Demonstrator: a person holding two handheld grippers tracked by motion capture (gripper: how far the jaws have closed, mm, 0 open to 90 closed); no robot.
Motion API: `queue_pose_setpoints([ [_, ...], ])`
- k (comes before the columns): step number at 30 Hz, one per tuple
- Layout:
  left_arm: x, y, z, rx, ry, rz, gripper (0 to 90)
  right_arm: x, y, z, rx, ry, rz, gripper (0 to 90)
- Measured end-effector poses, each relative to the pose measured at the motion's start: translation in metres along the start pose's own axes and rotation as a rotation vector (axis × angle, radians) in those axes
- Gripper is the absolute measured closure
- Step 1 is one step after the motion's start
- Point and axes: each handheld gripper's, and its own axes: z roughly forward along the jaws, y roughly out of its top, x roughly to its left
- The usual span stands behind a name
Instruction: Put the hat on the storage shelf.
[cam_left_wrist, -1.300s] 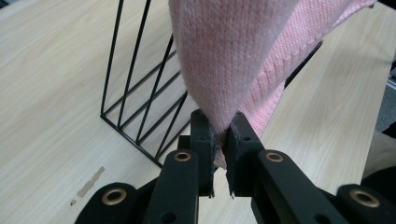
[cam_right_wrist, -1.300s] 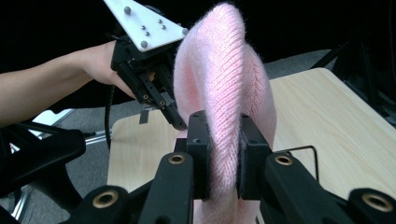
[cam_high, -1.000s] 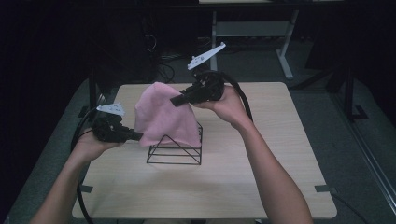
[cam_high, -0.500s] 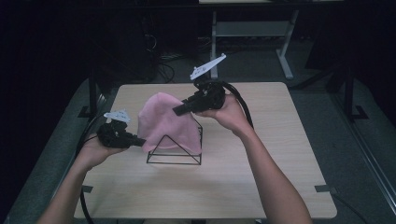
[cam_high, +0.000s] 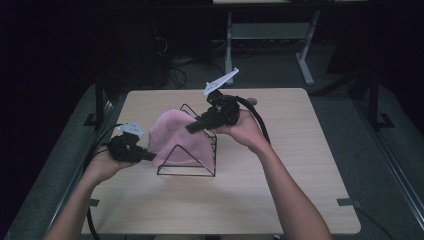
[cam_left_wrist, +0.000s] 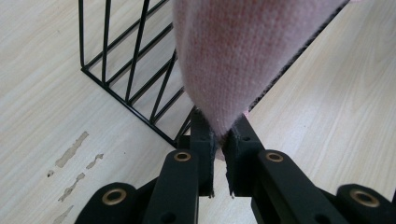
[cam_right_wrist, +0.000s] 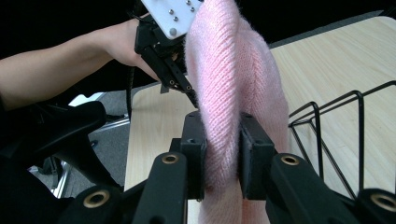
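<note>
A pink knit cloth (cam_high: 172, 137) hangs over the left side of a black wire rack (cam_high: 200, 170) in the middle of the table. My left gripper (cam_high: 152, 157) is low at the rack's left and is shut on the cloth's lower corner (cam_left_wrist: 233, 60); in the left gripper view the left gripper (cam_left_wrist: 219, 135) pinches that tip. My right gripper (cam_high: 191, 128) is above the rack's top, shut on a thick fold of the cloth (cam_right_wrist: 233, 84); in the right gripper view the right gripper (cam_right_wrist: 223, 140) has its pads pressed into the knit. The cloth is stretched between both grippers.
The light wooden table (cam_high: 300, 165) has bare room to the right of and in front of the rack. A cable (cam_high: 257, 117) loops from the right gripper. A desk frame (cam_high: 305, 65) stands on the dark floor behind the table.
Both hands have come down with the cloth. The cloth now lies lower on the rack, and the rack's far top wires are uncovered.
</note>
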Motion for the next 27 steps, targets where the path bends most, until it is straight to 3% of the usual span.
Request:
queue_pose_setpoints([
  [5,0.0,0.0,0.004,0.033,0.014,0.014,82.9,0.0,-0.004,0.004,0.009,0.009,-0.002,73.5],
  [21,0.002,-0.007,0.02,0.066,0.02,0.005,82.9,-0.005,-0.023,0.016,0.038,0.039,0.026,73.6],
  [27,0.0,-0.007,0.024,0.099,0.024,0.029,82.7,-0.005,-0.03,0.021,0.057,0.052,0.04,73.7],
])
